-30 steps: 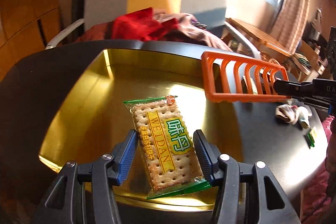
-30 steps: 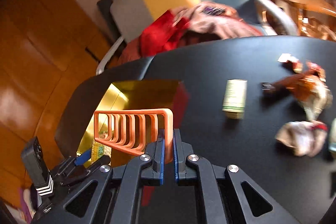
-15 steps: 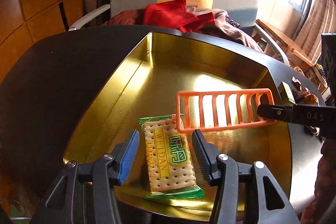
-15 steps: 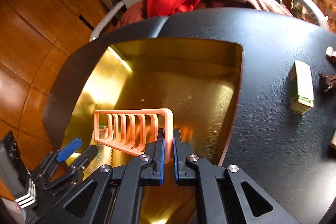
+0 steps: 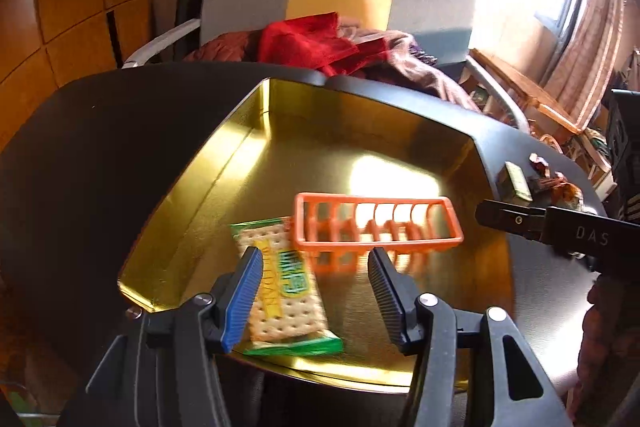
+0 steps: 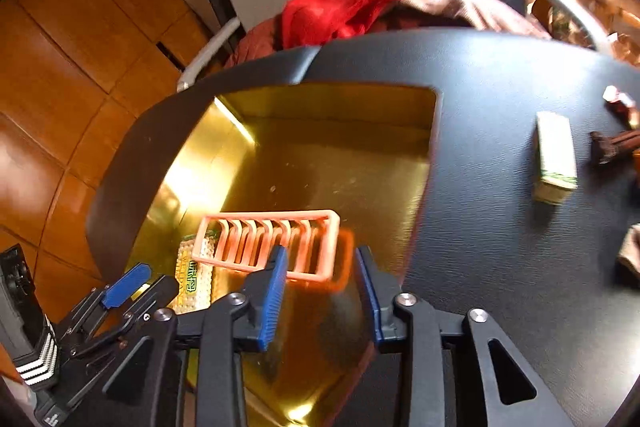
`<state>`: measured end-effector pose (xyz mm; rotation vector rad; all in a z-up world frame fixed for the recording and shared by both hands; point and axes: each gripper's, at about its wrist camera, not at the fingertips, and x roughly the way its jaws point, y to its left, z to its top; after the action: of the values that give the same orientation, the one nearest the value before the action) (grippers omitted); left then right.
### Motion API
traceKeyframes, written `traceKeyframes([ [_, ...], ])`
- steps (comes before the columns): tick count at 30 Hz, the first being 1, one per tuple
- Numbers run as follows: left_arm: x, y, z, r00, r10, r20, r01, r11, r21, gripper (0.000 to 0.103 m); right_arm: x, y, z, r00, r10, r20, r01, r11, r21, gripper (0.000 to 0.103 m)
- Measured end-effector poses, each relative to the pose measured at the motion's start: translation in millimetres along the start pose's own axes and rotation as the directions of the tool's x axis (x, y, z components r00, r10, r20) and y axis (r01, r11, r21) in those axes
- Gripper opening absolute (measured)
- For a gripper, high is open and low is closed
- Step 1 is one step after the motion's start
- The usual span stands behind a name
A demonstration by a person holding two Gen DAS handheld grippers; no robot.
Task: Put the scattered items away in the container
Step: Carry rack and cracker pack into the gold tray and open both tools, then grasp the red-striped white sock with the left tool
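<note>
Black desk [image 6: 500,267] fills the frame, carrying one gold tray [image 5: 224,171] at centre that holds one orange rack [image 5: 376,227] and one cracker packet [image 5: 280,291]; left gripper [image 5: 312,283] and right gripper [image 6: 320,283] both spreading, nothing pinched; one small box [image 6: 554,157] at right

Gold tray [image 6: 332,163]: far half of floor unobstructed. Near half occupied by orange rack [image 6: 272,247] and cracker packet [image 5: 280,291], touching. Small box [image 6: 554,157] obstructs black table [image 6: 480,227] beside tray.
</note>
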<state>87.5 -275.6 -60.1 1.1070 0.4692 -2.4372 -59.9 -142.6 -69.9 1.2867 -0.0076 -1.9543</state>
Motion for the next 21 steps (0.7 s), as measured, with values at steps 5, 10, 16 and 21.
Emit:
traceKeyframes([
  [5,-15,-40,1,0.997,-0.077,0.011,0.076,0.994,0.076,0.063,-42,-54,-12,0.993,-0.076,0.091,0.069,0.995,0.076,0.056],
  [10,-16,-91,-1,0.987,-0.156,-0.025,0.158,0.974,0.160,0.065,-79,-134,-18,0.946,-0.293,0.140,0.272,0.951,0.148,0.058],
  [16,-5,-162,-2,0.976,-0.203,-0.072,0.215,0.937,0.273,0.065,-108,-226,-8,0.914,-0.377,0.153,0.324,0.902,0.286,0.059],
  [21,16,-208,2,0.967,-0.222,-0.127,0.251,0.918,0.306,0.065,-98,-264,-7,0.941,-0.316,0.120,0.261,0.904,0.338,0.059],
])
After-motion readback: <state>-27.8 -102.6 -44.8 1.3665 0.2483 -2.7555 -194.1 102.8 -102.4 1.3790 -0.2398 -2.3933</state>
